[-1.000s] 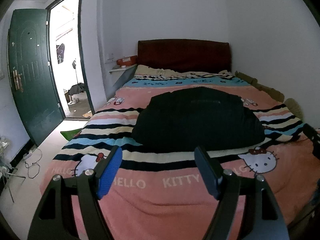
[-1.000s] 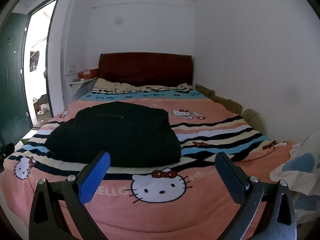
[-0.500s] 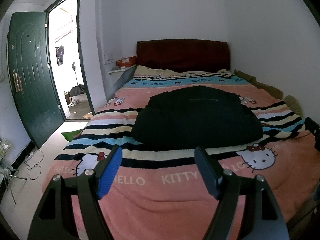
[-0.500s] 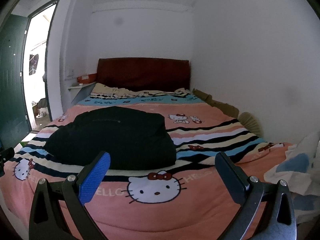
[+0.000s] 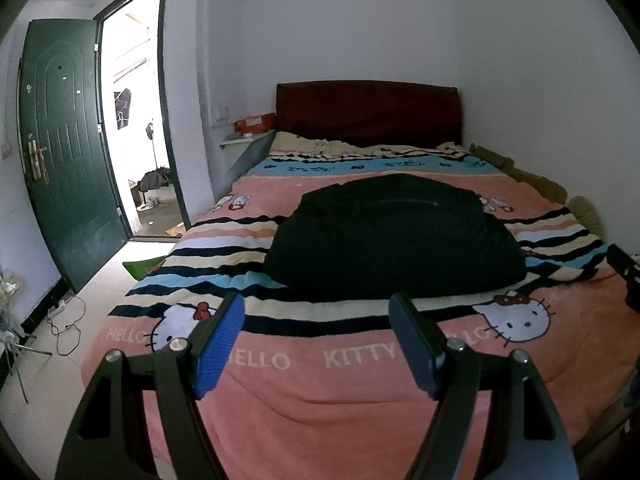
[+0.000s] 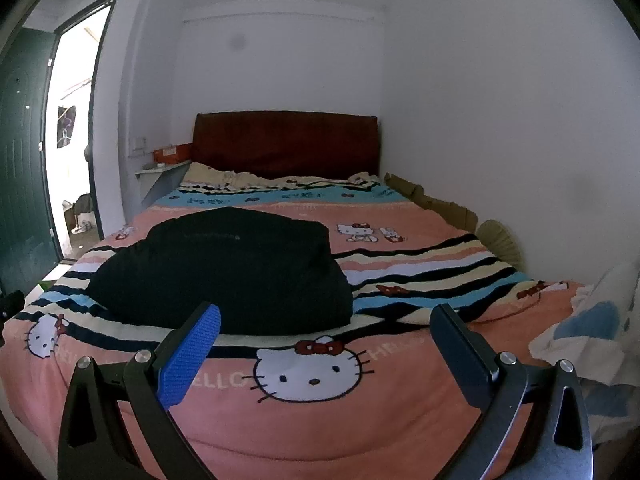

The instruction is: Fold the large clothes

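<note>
Free room and obstacles over the bed, seen from both wrist views.

The foot of the bed point(image 5: 360, 400) lies bare between the near edge and the folded black garment point(image 5: 394, 240), which bulks up mid-bed, toward the door side. Open blanket runs along the garment's wall side and beyond it to the headboard point(image 5: 368, 112). A heap of pale cloth point(image 6: 592, 336) crowds the near corner by the wall; cardboard point(image 6: 444, 208) lines the wall edge. Both the left gripper point(image 5: 316, 320) and the right gripper point(image 6: 326, 332) stand with fingers wide apart, nothing between them.
</note>
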Action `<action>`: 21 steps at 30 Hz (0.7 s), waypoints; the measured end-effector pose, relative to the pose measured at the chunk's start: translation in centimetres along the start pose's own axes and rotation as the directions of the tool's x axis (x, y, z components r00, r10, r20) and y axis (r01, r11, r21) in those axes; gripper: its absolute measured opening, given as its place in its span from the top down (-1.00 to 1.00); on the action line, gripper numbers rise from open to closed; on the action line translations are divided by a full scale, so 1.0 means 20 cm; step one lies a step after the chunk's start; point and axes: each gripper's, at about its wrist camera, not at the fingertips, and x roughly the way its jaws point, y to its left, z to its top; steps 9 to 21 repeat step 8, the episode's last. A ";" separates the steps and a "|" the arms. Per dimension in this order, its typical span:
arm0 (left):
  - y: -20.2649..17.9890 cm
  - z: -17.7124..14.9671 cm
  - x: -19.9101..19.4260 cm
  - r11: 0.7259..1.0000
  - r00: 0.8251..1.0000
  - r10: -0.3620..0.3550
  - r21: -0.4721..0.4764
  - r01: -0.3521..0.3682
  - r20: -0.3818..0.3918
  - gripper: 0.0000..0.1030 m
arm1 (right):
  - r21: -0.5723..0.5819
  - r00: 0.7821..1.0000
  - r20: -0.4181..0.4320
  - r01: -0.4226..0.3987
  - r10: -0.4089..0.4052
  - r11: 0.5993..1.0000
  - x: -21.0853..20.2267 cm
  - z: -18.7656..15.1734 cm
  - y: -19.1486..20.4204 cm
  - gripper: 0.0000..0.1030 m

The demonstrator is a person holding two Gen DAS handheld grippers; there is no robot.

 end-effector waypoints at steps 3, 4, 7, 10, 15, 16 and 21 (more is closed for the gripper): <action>0.00 0.00 0.00 1.000 1.000 -0.001 -0.003 0.001 -0.004 -0.43 | 0.000 1.000 -0.005 -0.002 0.002 1.000 0.01 -0.01 0.00 -0.99; 0.00 0.00 0.00 1.000 1.000 0.000 -0.004 0.000 -0.005 -0.43 | 0.001 1.000 -0.007 -0.002 0.002 1.000 0.01 -0.01 0.00 -0.99; 0.00 0.00 0.01 1.000 1.000 -0.001 -0.003 0.001 -0.002 -0.43 | -0.004 1.000 -0.011 -0.003 0.003 1.000 0.02 -0.01 0.01 -0.99; 0.00 0.00 0.01 1.000 1.000 -0.001 -0.004 0.001 -0.003 -0.43 | -0.005 1.000 -0.012 -0.003 0.003 1.000 0.02 -0.01 0.01 -0.99; 0.00 0.00 0.01 1.000 1.000 -0.001 -0.004 0.001 -0.003 -0.43 | -0.005 1.000 -0.012 -0.003 0.003 1.000 0.02 -0.01 0.01 -0.99; 0.00 0.00 0.01 1.000 1.000 -0.001 -0.004 0.001 -0.003 -0.43 | -0.005 1.000 -0.012 -0.003 0.003 1.000 0.02 -0.01 0.01 -0.99; 0.00 0.00 0.01 1.000 1.000 -0.001 -0.004 0.001 -0.003 -0.43 | -0.005 1.000 -0.012 -0.003 0.003 1.000 0.02 -0.01 0.01 -0.99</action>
